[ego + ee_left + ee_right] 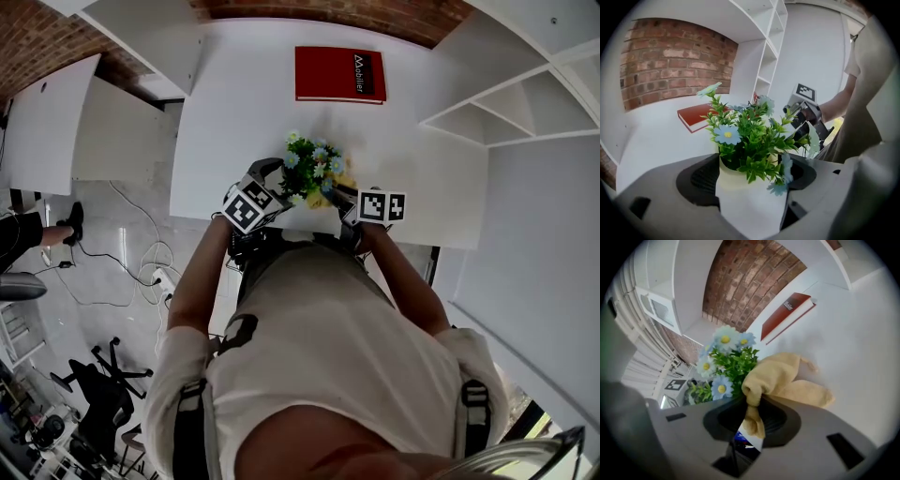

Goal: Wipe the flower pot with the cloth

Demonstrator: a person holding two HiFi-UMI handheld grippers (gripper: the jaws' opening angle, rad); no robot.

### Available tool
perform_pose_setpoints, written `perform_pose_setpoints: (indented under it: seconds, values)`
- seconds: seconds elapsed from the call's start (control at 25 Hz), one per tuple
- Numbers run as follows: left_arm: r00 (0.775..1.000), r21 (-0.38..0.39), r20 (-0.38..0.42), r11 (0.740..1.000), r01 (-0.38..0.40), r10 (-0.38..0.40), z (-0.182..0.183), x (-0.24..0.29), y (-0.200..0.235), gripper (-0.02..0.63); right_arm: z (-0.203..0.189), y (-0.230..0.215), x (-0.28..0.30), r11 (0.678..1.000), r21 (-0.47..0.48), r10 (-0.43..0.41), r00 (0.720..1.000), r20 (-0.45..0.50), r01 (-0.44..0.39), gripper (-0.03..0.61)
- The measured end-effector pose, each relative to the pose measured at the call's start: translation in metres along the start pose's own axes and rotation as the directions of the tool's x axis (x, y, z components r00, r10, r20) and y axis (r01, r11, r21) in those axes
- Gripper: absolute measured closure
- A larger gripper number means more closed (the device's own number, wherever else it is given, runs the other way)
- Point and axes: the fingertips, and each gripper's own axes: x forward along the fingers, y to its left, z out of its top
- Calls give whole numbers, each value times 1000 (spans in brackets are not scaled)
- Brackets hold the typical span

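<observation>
We have left gripper (269, 174) clamped on white flower pot (750, 206) at near edge of table (244, 94), probably so it can't spin. Right gripper (345, 195) pinches yellow cloth (787, 380), bunch hanging beside flowers (723, 363), handy for rubbing pot wall.

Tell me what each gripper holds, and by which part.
Left gripper clamps the flower pot by its white sides; right gripper pinches the yellow cloth by a bunched end.
</observation>
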Motion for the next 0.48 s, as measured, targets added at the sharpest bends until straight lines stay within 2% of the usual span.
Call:
perform_pose_setpoints:
  seconds: [0.12,0.24,0.36,0.48]
  values:
    - [1000,-6,15,1000,-23,23,-2,1,-1,244,8,15,-4,999,-8,40,999,30,-39,485]
    - [999,-17,6,999,-36,36,-6,-1,-7,244,9,14,-2,999,-1,32,998,48,-32,485]
    - [999,-39,-3,998,-39,39,-10,-4,-22,244,-3,1,2,1000,24,-8,1000,23,8,482]
    - [999,-51,-4,997,-54,54,-17,-6,-32,244,-25,-19,10,995,4,-95,994,-47,95,482]
